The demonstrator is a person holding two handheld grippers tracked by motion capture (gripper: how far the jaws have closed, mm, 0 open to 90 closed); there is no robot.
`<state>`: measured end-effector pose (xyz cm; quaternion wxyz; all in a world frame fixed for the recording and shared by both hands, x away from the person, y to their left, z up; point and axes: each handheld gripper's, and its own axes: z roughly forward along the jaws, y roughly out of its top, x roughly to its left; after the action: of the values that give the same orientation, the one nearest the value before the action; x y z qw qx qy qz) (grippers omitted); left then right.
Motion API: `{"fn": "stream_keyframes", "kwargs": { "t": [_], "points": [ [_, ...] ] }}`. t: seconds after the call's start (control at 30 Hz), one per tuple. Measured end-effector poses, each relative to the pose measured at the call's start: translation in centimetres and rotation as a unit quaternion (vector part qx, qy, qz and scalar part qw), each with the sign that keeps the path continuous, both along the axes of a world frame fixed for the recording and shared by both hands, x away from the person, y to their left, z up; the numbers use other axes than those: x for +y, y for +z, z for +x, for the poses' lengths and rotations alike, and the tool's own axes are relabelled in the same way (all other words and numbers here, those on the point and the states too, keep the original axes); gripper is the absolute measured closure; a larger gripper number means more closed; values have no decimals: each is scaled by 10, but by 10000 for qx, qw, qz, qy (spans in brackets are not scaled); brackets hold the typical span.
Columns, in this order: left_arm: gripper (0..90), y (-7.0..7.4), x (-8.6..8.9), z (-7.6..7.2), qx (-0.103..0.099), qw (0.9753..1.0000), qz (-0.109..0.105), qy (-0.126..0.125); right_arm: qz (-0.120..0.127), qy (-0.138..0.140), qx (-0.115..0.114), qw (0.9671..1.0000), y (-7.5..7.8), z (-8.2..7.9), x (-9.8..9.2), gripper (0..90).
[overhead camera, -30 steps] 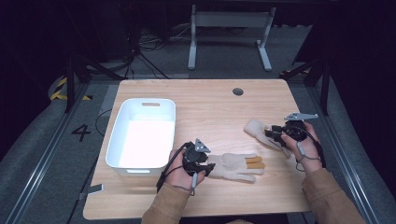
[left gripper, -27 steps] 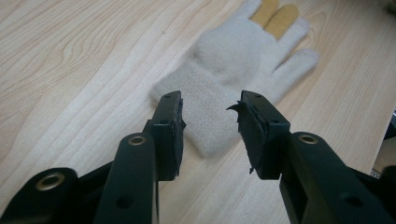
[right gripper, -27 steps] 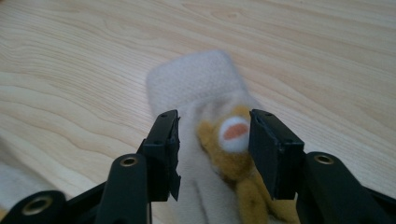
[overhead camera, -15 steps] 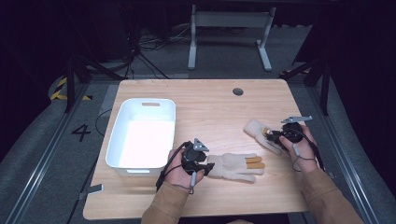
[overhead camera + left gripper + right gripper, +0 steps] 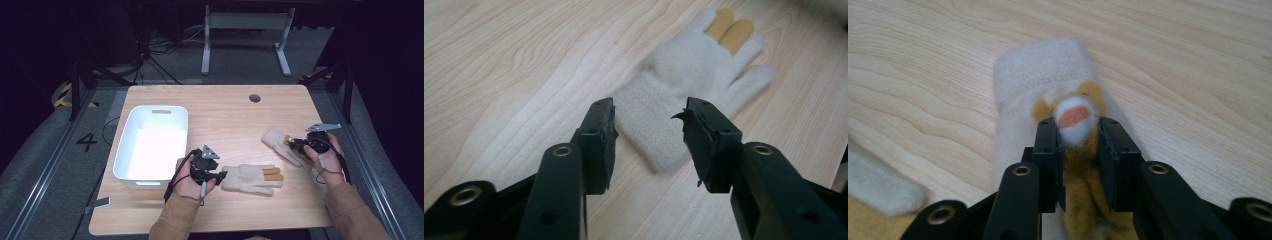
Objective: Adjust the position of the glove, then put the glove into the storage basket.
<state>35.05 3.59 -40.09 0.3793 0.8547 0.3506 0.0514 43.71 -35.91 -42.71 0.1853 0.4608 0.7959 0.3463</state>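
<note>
While the wooden bench (image 5: 225,117) lies mostly bare toward its far edge, leaving wide room to move, a white bin (image 5: 152,142) stands open at its left, probably where the gloves belong. Just beside it, the near glove (image 5: 250,178) lies flat with its cuff toward the left gripper (image 5: 649,135), whose jaws are spread on either side of that cuff without touching it. Near the right edge, the right gripper (image 5: 1077,145) has its jaws pinching a fingertip of the second glove (image 5: 280,142), seemingly to lift it.
</note>
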Motion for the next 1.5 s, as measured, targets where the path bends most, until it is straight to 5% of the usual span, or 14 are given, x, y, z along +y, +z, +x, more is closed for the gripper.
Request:
{"fn": "stream_keyframes", "kwargs": {
  "t": [0.93,1.5],
  "points": [
    [474,6,11,1,-3,9999,-79,127,198,707,-342,9967,44,-22,9,733],
    [474,9,19,1,9,9997,-178,184,422,1621,-405,9850,67,-39,20,734]
  ]
}}
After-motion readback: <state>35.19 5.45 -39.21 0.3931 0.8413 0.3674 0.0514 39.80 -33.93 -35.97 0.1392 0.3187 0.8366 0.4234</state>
